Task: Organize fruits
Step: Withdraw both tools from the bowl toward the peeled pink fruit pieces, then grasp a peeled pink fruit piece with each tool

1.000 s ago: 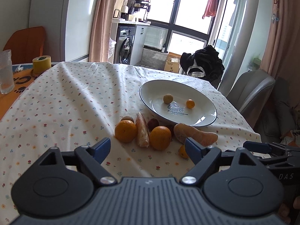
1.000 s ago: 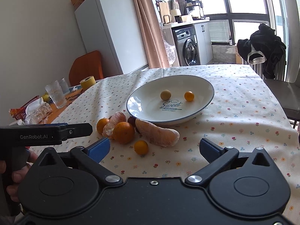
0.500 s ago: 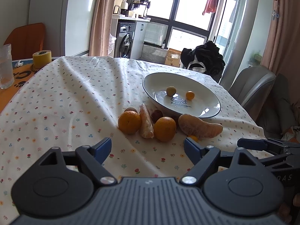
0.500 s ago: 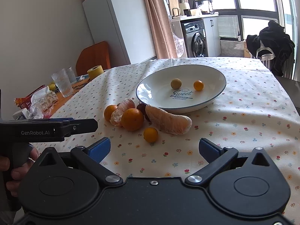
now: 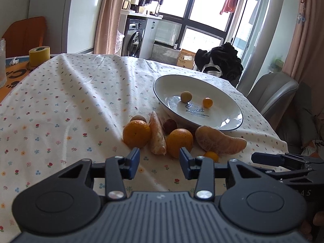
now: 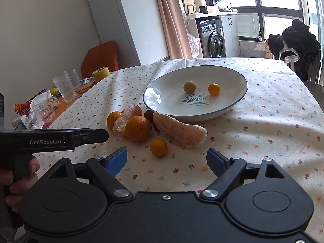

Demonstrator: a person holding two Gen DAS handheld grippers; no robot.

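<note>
A white plate (image 5: 226, 101) (image 6: 232, 77) holds a pale round fruit (image 5: 186, 96) (image 6: 189, 86) and a small orange one (image 5: 207, 102) (image 6: 213, 88). In front of it lie two oranges (image 5: 136, 133) (image 5: 179, 140), two peeled citrus pieces (image 5: 157, 136) (image 5: 219, 140), a dark red fruit (image 5: 169, 126) and a small kumquat (image 6: 158, 147). My left gripper (image 5: 159, 163) is open and empty, just short of the nearer orange and the thin peeled piece. My right gripper (image 6: 167, 162) is open and empty, just short of the kumquat.
The flowered tablecloth (image 5: 60, 111) covers the table. A yellow tape roll (image 5: 39, 55), glasses (image 6: 64, 89) and wrappers (image 6: 40, 109) sit at the left end. A grey chair (image 5: 273, 93) stands past the right edge. The left gripper's body (image 6: 54, 139) shows in the right wrist view.
Both grippers have moved forward toward the fruit pile. The left gripper's jaws have narrowed but remain open. The fruits have not moved.
</note>
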